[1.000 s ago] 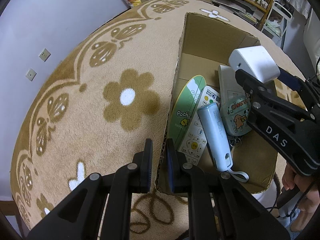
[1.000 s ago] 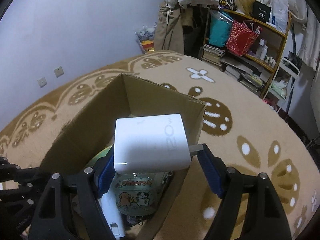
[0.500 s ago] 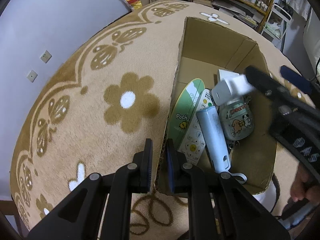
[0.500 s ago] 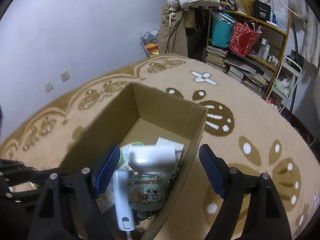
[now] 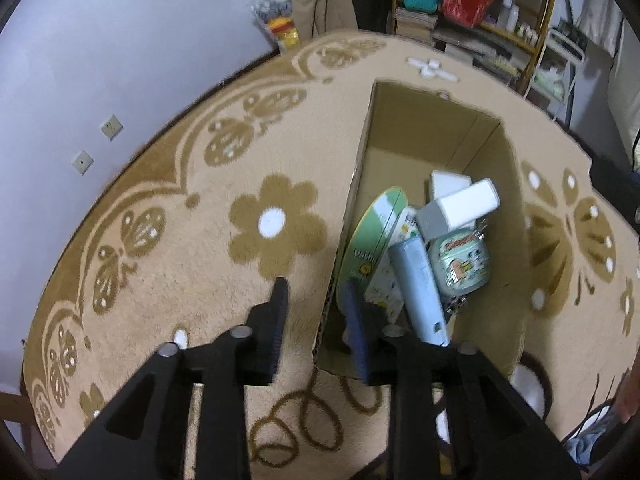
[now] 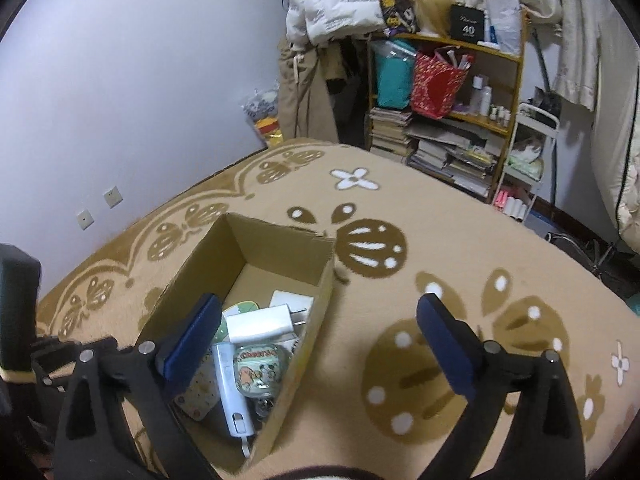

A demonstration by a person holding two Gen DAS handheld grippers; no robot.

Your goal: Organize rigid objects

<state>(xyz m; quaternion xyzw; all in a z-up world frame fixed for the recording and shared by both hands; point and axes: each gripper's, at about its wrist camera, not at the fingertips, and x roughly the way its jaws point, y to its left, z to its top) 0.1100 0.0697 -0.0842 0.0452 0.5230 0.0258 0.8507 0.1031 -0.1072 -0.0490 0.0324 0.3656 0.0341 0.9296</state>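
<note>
Beige carpet (image 6: 460, 240) patterned with brown flowers and butterflies covers the floor, bounded by a pale wall (image 6: 140, 80) with two sockets and, at the far side, a wooden shelf (image 6: 452, 112) crowded with bags, books and bottles. An open cardboard box (image 6: 320, 304) stands on the carpet. Inside it the white charger (image 6: 264, 324) is seen lying tilted on top of the other contents: a round tin printed with a dog (image 6: 258, 368), a pale blue handheld device (image 5: 418, 284), a green oval card (image 5: 372, 236) and a remote control with coloured buttons (image 5: 386, 284). The right gripper (image 6: 320, 340) is held above the box with its fingers spread wide, having just been opening, and nothing is clamped between them; the charger lies below, well clear of both pads. The left gripper (image 5: 316, 308) straddles the near left wall of the box, its jaws having just parted a little, with the cardboard edge standing between the fingers but not pressed by them.
</note>
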